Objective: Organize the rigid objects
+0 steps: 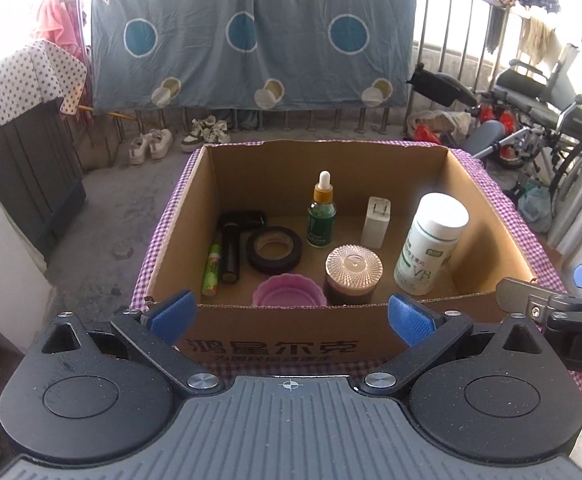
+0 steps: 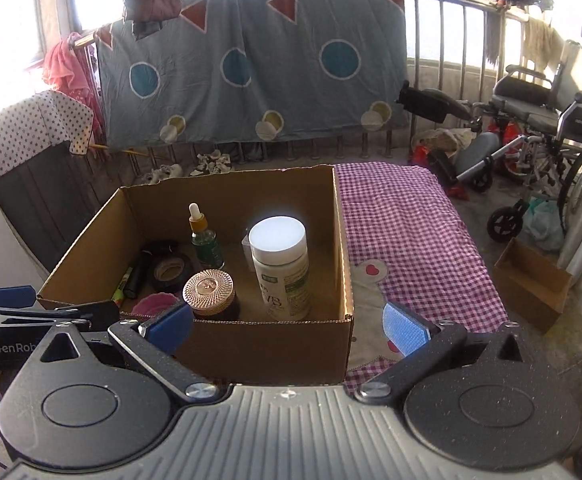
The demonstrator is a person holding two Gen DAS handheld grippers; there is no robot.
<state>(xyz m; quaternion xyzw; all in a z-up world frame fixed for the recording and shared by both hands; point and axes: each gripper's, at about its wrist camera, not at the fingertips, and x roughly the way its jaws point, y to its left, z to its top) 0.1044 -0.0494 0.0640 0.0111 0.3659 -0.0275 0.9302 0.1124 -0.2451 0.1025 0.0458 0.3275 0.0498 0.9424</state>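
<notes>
Both hand-held grippers hung wide open and empty before the cardboard box [image 1: 487, 216]: left hand-held gripper [image 1: 291, 316] centred on its near wall, right hand-held gripper [image 2: 289, 326] at its right corner. Inside, left to right, lay a green tube [image 1: 211, 270], a black flashlight [image 1: 231, 254] and a tape roll [image 1: 274, 249]; a dropper bottle [image 1: 321, 216], a lidded jar [image 1: 353, 276] and a white vitamin bottle [image 1: 431, 244] stood upright. That bottle looked light, stiff and slick, best gripped across its body; the glass dropper seemed fragile.
</notes>
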